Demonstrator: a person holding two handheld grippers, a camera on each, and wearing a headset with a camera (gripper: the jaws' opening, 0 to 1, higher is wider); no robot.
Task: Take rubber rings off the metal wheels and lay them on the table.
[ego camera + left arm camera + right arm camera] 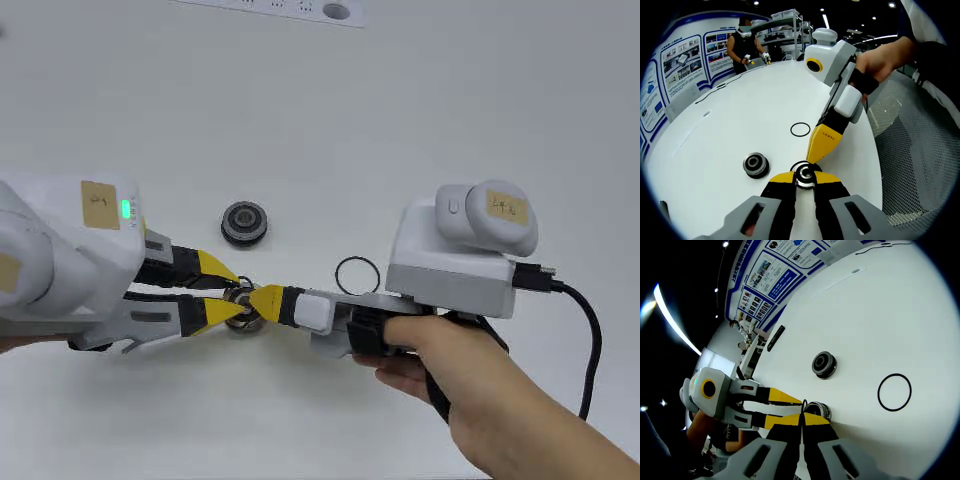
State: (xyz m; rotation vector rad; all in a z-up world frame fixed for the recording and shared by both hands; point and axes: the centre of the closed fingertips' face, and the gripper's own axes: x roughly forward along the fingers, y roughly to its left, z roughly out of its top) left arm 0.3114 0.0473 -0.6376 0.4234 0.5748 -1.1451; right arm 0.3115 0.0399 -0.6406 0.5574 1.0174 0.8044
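My left gripper [237, 294] is shut on a small metal wheel [247, 320], holding it just above the table [330, 120]; its yellow tips clamp the wheel [805, 174] on both sides. My right gripper [263, 300] comes in from the right, its jaws shut on the thin black rubber ring [803, 404] at the wheel's edge [816, 410]. A second wheel [244, 222] with its rubber ring on lies flat behind the grippers. One loose black rubber ring [357, 275] lies on the table near the right gripper's body.
The white table stretches wide beyond the grippers. A white strip with holes [300, 8] lies at its far edge. A cable [590, 330] trails from the right gripper. A person [745, 45] stands at the far end of the table.
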